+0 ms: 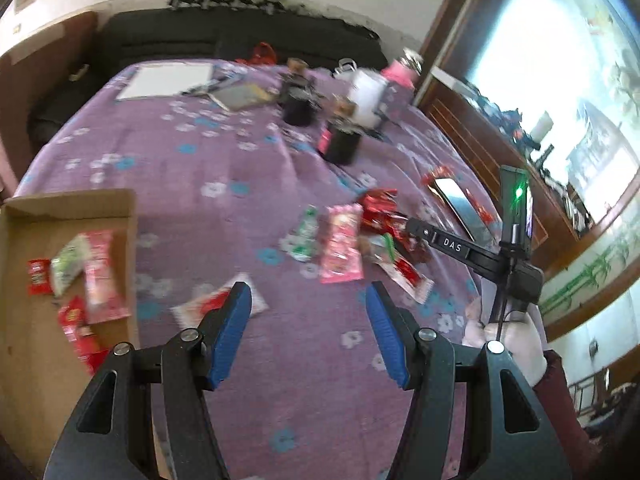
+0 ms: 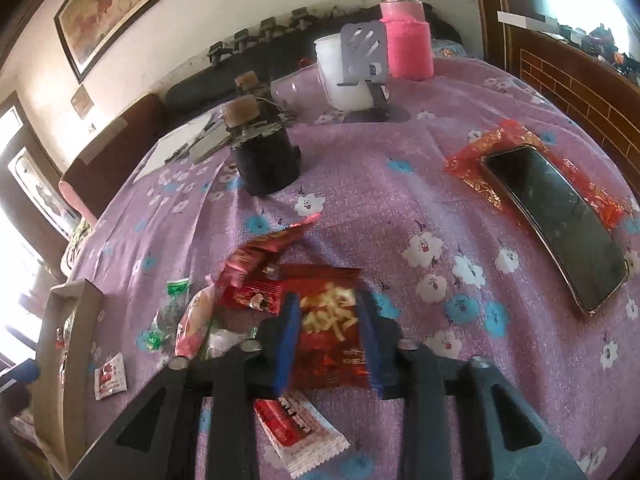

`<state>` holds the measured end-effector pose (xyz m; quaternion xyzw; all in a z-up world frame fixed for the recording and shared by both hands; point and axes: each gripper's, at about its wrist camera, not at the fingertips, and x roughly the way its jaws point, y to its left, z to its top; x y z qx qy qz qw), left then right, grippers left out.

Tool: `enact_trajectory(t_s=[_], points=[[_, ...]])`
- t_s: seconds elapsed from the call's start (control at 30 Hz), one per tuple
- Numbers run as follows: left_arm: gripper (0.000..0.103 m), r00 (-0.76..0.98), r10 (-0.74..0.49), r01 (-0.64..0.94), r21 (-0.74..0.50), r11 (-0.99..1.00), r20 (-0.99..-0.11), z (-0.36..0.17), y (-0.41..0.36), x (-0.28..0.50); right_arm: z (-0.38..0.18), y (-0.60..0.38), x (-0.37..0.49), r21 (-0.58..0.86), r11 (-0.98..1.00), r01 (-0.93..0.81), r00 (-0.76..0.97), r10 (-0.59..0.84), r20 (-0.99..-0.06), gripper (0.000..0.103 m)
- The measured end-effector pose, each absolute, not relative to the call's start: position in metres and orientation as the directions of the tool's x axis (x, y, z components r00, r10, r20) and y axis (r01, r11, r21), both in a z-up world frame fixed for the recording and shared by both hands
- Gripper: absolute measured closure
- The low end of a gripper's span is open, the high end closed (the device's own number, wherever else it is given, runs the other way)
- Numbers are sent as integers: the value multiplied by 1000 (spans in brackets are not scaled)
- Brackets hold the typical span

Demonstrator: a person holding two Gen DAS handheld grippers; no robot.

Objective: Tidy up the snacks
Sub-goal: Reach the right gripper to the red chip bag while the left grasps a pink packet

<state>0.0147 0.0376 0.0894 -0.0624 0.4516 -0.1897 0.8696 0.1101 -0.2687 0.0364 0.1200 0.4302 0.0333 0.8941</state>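
Right gripper (image 2: 328, 340) pinches red snack packet (image 2: 332, 320) (slick foil), so it may slip; left gripper (image 1: 308, 332) spread, empty.

Daylight floods in from the window (image 1: 568, 92), which is blown out to white glare. Both views bend strongly with dark vignetted corners. Motion blur smears the jars (image 1: 338, 140) and snacks (image 2: 328, 320); shadows are soft.

left tongs (image 1: 308, 304) gaping, empty | cardboard box (image 1: 68, 216) at left holds snacks | loose packets (image 1: 342, 244) lie ahead on tabletop (image 1: 224, 160)
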Motion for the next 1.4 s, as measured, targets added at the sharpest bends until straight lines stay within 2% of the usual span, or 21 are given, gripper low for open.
enact_trajectory(t_s=[0.07,0.1,0.2,0.27,0.4,0.5,0.67,0.7,0.73,0.77,0.8,0.9,1.1,1.23,1.33,1.4], points=[[45,500,-389,278,-282,918,-774,83,24,22,38,-271,103,230,972,48,624,150,-767,98],[45,493,-389,281,-281,918,-778,79,19,26,37,-271,100,215,975,51,613,139,-778,102],[45,491,-357,289,-238,927,-794,67,-2,41,30,-276,83,216,975,52,598,143,-789,102],[45,491,-335,302,-204,931,-804,57,-16,53,22,-284,76,250,967,53,593,171,-787,102],[45,463,-341,325,-201,924,-818,42,-38,80,25,-308,72,421,905,61,633,291,-718,95],[45,440,-328,333,-188,924,-836,29,-52,100,30,-317,69,444,892,82,659,286,-695,86],[44,433,-325,341,-182,923,-841,16,-63,114,33,-320,69,468,880,80,674,299,-676,84],[49,432,-326,347,-179,921,-841,16,-65,113,33,-320,69,471,879,77,675,301,-673,84],[67,427,-340,356,-190,915,-838,17,-65,111,34,-320,70,471,879,77,677,301,-672,84],[77,413,-364,372,-211,904,-835,18,-66,108,34,-320,70,472,878,78,679,300,-670,84],[81,417,-357,377,-199,905,-836,22,-66,104,33,-321,70,473,877,81,680,299,-670,84],[82,425,-356,393,-185,901,-832,31,-65,91,32,-323,71,475,875,91,680,294,-672,84],[82,368,-514,375,-382,845,-775,46,-27,58,28,-324,71,468,878,96,673,289,-681,84],[81,348,-581,373,-460,806,-735,55,-5,24,29,-318,70,461,884,74,671,298,-679,84],[81,344,-601,379,-479,792,-722,54,3,3,32,-308,68,453,891,36,668,316,-674,84],[81,356,-594,369,-475,799,-722,50,9,-6,36,-296,66,438,899,-23,667,340,-663,78]])
